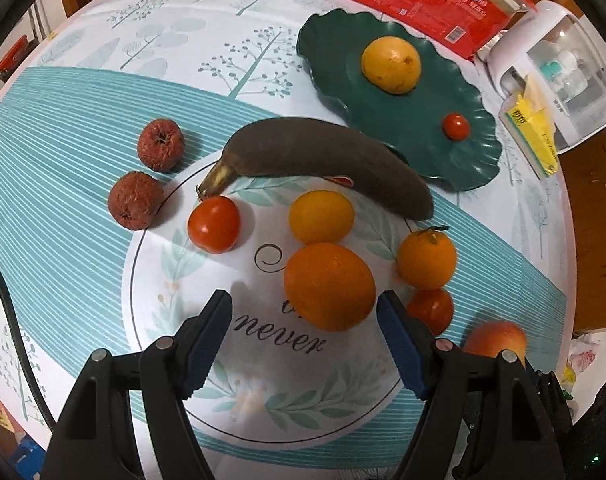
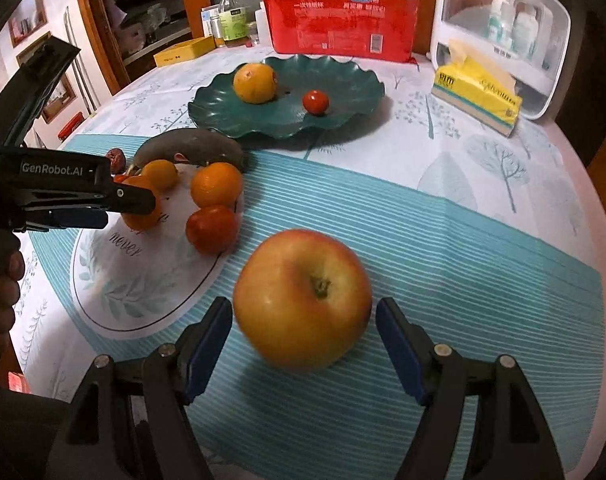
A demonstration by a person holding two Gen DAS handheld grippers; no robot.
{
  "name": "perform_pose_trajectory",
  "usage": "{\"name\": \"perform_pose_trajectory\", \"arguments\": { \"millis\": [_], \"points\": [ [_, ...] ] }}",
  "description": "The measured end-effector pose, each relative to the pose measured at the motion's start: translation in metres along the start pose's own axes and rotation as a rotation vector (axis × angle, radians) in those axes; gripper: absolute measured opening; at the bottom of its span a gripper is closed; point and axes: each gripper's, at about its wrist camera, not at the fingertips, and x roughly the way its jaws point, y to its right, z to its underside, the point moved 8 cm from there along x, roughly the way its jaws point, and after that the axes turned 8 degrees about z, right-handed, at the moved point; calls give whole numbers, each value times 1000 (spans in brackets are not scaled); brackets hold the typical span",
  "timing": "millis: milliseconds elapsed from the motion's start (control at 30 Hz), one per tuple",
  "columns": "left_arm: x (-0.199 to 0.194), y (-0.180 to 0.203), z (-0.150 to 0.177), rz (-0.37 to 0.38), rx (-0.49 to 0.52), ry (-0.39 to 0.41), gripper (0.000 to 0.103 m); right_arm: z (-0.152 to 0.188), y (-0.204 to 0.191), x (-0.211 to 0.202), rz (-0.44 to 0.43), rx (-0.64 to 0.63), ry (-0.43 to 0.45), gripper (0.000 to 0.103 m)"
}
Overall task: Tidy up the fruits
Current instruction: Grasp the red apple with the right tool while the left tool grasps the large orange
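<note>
Reaching for two fruits at once appears to be the step in hand: each pair of tongs hangs over its own target, and neither has gripped anything yet.

The right gripper (image 2: 304, 336) points steeply down at the apple (image 2: 303, 300), which rests on the striped band of the tablecloth (image 2: 463, 240) toward its near edge. The jaws stand apart on either side of the fruit with a sliver of cloth showing at each pad, so nothing is held.

The left gripper (image 1: 305, 320) hovers over the large orange (image 1: 329, 286), which lies on the printed circle at the middle of the table among a smaller orange (image 1: 427, 258), a yellow citrus (image 1: 321, 217), two tomatoes and a blackened banana (image 1: 323, 164). Its jaws also stand wide and empty; the orange sits off-centre, closer to the right pad, though whether that pad touches it is hard to tell.

The green scalloped plate (image 1: 407, 120) toward the far edge already carries a yellow fruit (image 1: 391, 65) and a cherry tomato (image 1: 455, 127), so it looks like the destination.

Next, each gripper needs to sink until the pads straddle the widest part of its fruit, then close gently. The left one should first centre itself.
</note>
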Motion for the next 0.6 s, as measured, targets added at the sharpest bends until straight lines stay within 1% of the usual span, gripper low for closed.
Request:
{"name": "perform_pose_trajectory", "arguments": {
  "millis": [100, 200, 300, 333, 367, 500, 567, 600],
  "points": [
    [6, -2, -2, -7, -7, -6, 74, 0, -1, 6, -19, -1, -10, 75],
    [8, 0, -6, -10, 0, 7, 74, 0, -2, 12, -35, -5, -14, 74],
    [9, 1, -9, -16, 10, 14, 73, -1, -2, 14, -40, -6, -11, 72],
    [10, 2, -9, -20, 15, 15, 70, -1, -2, 14, -39, -6, -9, 69],
    [10, 3, -10, -23, 20, 18, 65, -1, -1, 15, -38, -5, -5, 67],
    [10, 9, -12, -7, 44, 25, 55, -2, -1, 16, -45, -6, 2, 67],
    [10, 12, -12, 1, 56, 26, 48, -2, 0, 15, -48, -3, 2, 67],
    [11, 14, -12, 5, 64, 26, 46, -2, 0, 15, -49, -3, 1, 67]
  ]
}}
